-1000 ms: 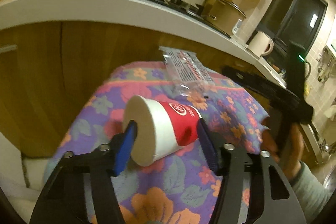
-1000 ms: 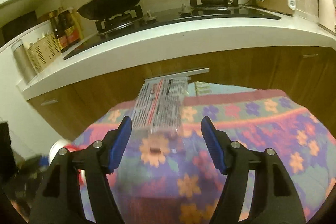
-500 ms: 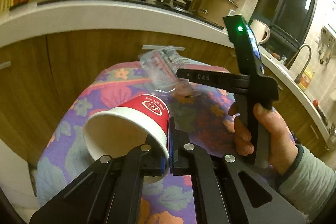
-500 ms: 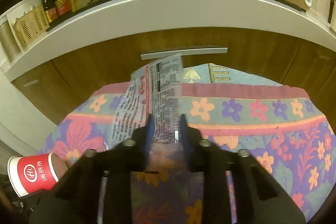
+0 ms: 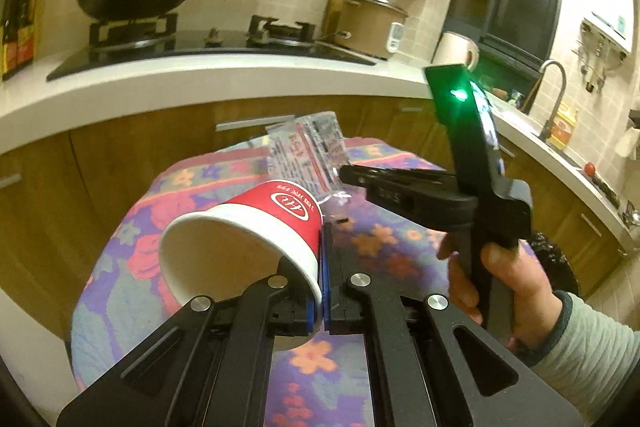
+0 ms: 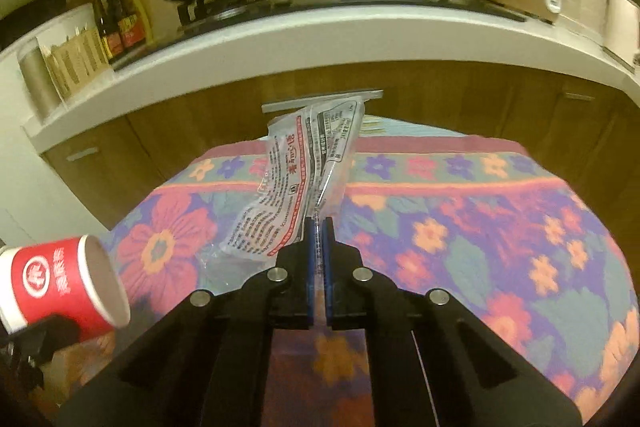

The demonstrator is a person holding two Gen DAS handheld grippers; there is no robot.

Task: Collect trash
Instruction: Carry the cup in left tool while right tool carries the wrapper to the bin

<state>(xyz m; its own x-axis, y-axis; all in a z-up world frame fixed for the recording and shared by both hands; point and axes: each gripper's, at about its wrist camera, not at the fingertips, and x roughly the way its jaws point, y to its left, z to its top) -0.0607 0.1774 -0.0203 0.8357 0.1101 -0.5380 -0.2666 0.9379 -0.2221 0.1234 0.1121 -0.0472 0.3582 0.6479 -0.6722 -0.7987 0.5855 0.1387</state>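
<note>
Left wrist view: left gripper (image 5: 323,277) is clamped on the rim wall of the paper cup (image 5: 248,235), which sits up-left of the jaws, mouth tilted toward the camera, axis running away toward the wrapper. Right gripper (image 6: 318,259) is pinched on the plastic wrapper (image 6: 304,183), long axis straight ahead of the jaws and rising. Both hang above the floral cloth (image 6: 480,227). No bin identifiable, so the drop direction can't be judged.
</note>
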